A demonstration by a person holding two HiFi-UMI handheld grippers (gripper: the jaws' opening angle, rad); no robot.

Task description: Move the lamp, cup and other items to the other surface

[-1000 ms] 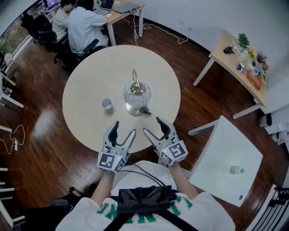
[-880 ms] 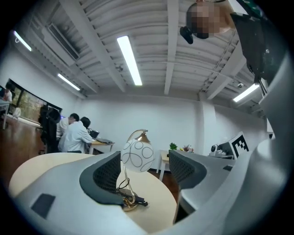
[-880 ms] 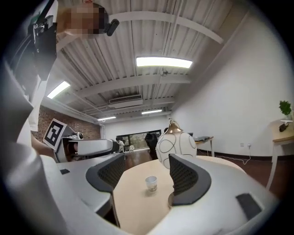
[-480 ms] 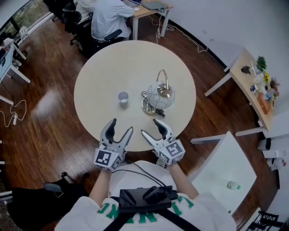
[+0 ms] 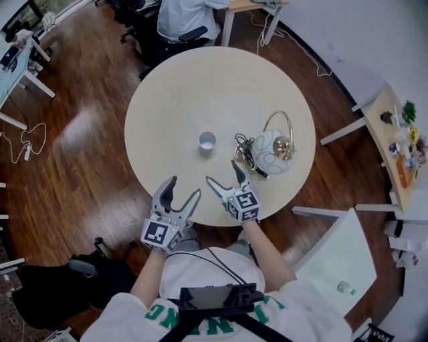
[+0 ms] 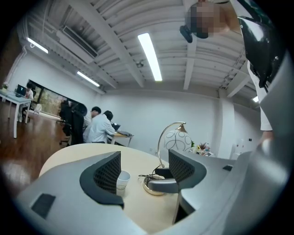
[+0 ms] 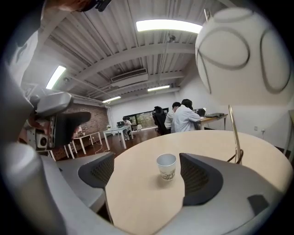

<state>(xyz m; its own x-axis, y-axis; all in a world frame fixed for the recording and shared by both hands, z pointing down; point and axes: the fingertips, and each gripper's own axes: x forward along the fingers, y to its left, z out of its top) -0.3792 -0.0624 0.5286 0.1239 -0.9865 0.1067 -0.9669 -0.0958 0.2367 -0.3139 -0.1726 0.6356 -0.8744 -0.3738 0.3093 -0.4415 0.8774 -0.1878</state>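
A small white paper cup [image 5: 207, 141] stands near the middle of the round beige table [image 5: 200, 80]. To its right stands a lamp [image 5: 274, 148] with a white globe shade, a gold arched stem and a coiled black cord. My right gripper [image 5: 223, 172] is over the table's near edge, aimed at the cup [image 7: 166, 166]; its jaws have just been opening and stand wide, with nothing between them. My left gripper [image 5: 180, 188] hangs open at the table's near edge, empty, with the cup [image 6: 122, 179] and the lamp [image 6: 171, 151] ahead of it.
A white square table [image 5: 338, 264] with a small bottle [image 5: 346, 288] on it stands at the lower right. A wooden side table [image 5: 394, 143] with plants is at the far right. A seated person [image 5: 187, 15] and desks are beyond the round table.
Both grippers have moved forward toward the round table, the right one farther, now over its edge. The right jaws have spread wider. Cup and lamp have not moved on the table.
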